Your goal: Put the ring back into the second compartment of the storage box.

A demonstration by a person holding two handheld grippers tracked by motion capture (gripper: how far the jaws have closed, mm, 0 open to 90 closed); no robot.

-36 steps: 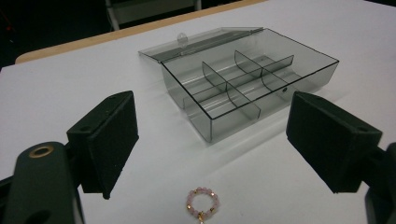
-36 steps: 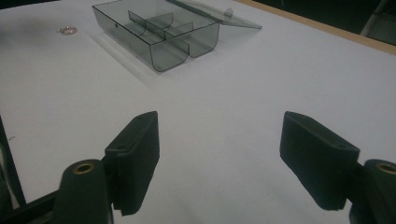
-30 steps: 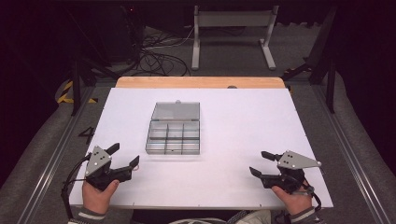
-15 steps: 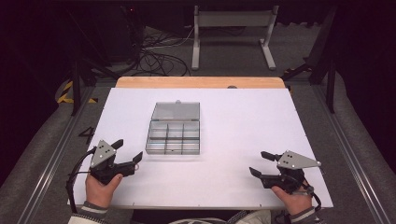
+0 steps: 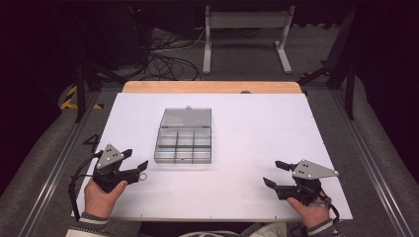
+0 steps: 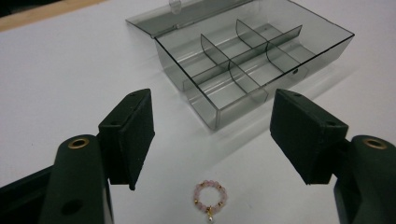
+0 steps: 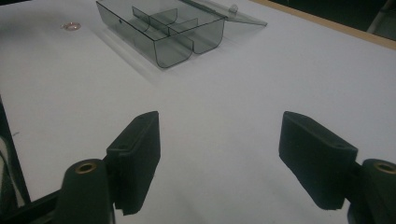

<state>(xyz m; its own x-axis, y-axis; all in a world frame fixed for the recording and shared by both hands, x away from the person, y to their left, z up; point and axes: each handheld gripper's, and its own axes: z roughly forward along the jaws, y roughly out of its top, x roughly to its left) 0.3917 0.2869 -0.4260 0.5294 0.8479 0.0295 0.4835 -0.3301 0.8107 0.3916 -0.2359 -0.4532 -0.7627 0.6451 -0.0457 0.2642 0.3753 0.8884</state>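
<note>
A smoky clear compartment box sits open on the white tabletop, its lid laid flat behind it. Its divided cells look empty. A small pink bead ring with gold spacers lies left of the box's front. My left gripper is open just above and around it; in the left gripper view the ring lies on the table between the spread jaws. My right gripper stands open near the front right, nothing between its jaws. The right gripper view shows the box and the ring far off.
A wooden strip runs along the table's far edge. Behind it stand a metal frame and loose cables on the dark floor. Metal rails flank the table on both sides.
My left gripper has moved right and slightly forward, toward the box, and the ring now lies between its jaws. The right gripper has stayed still.
</note>
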